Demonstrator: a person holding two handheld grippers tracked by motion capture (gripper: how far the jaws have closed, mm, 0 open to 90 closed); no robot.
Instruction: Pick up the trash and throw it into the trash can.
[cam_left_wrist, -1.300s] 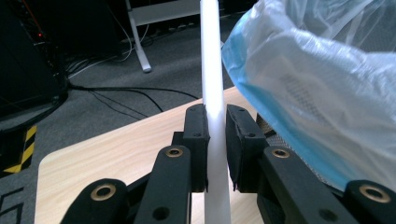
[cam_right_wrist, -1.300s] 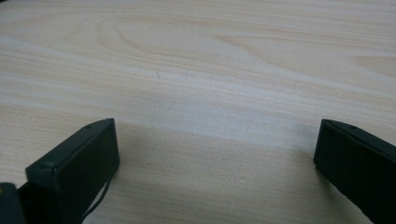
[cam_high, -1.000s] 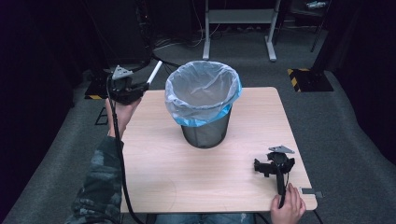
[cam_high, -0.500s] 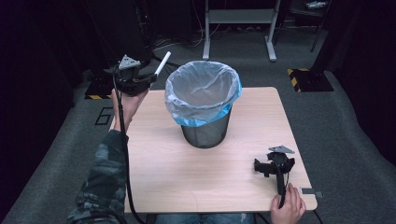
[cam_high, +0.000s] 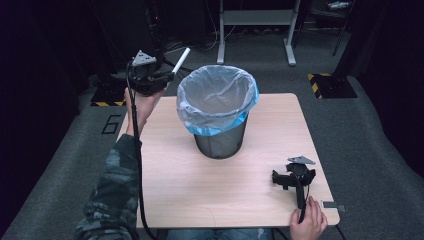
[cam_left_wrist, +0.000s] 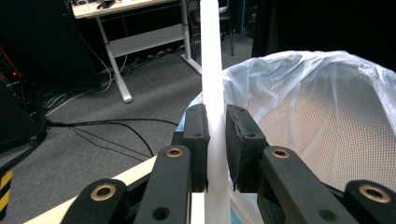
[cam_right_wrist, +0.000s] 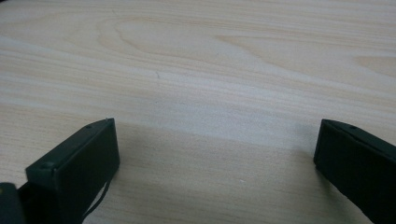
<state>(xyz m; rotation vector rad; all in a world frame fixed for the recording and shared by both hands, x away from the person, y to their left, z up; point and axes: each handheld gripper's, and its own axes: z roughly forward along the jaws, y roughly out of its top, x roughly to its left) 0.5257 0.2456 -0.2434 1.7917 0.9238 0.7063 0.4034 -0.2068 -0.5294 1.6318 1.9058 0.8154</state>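
Grey-legged desk (cam_high: 255, 20) and floor cables (cam_left_wrist: 93, 126) behind table (cam_high: 175, 185).

One wooden worktop (cam_high: 165, 170) carries one black mesh wastebasket (cam_high: 220, 142), and that basket holds one pale blue bin liner (cam_high: 216, 97) folded over its rim. There are two claws: the left claw (cam_high: 167, 75), raised beside the basket with one white stick (cam_high: 180, 60) pinched between its two black jaws, and the right claw (cam_high: 280, 178), lying on the worktop with its two jaws spread apart. Two hands show, one left hand (cam_high: 142, 102) and one right hand (cam_high: 309, 225), with one camouflage sleeve (cam_high: 112, 190), and on the floor beyond stands one white desk frame (cam_high: 255, 30).
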